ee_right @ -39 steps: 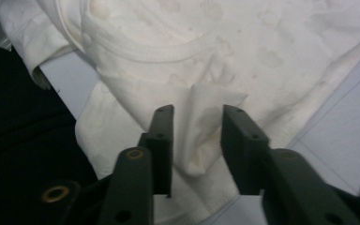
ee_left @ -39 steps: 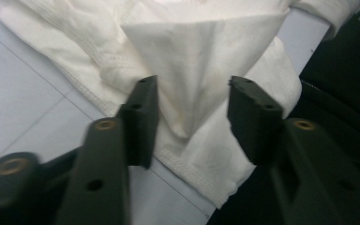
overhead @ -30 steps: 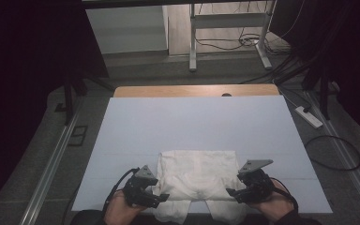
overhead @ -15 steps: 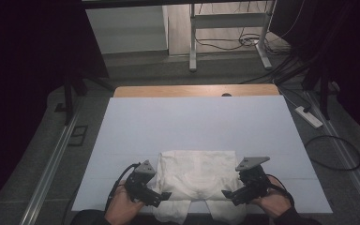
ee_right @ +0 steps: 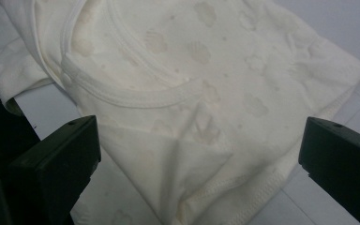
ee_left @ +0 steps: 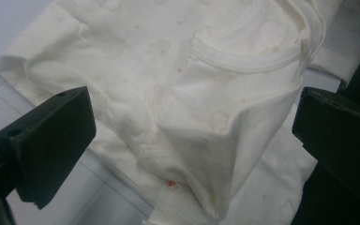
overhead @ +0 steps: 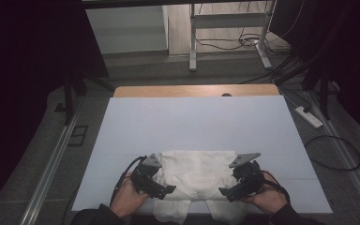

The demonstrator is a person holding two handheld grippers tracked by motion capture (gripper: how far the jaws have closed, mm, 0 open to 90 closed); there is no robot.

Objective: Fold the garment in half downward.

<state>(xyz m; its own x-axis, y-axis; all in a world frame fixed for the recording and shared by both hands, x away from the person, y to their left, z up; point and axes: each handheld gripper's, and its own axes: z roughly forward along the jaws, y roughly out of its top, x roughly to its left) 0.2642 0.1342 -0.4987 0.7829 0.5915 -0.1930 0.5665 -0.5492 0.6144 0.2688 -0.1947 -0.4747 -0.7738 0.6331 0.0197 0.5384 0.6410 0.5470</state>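
Note:
A cream garment [overhead: 197,171] with a ribbed neckline lies folded at the near edge of the white table cover [overhead: 192,124]. My left gripper [overhead: 167,190] hovers over its left side, angled inward. Its jaws have just been opening and stand wide over a raised fold of the cloth [ee_left: 201,117] without pressing it. My right gripper [overhead: 226,192] mirrors it at the garment's right side. Its jaws have also just been opening and stand wide apart above the neckline [ee_right: 136,96] and a creased corner. The left gripper [ee_left: 194,129] and right gripper [ee_right: 201,157] each frame cloth.
A wooden table edge [overhead: 197,90] shows beyond the cover's far side. A power strip [overhead: 310,117] and cables lie on the floor at right. Metal rails [overhead: 51,164] run along both table sides. A desk frame [overhead: 227,28] stands behind.
Both grippers' jaws have spread wider and turned inward over the garment. The left hand has shifted slightly to the right. The garment stays at the near edge.

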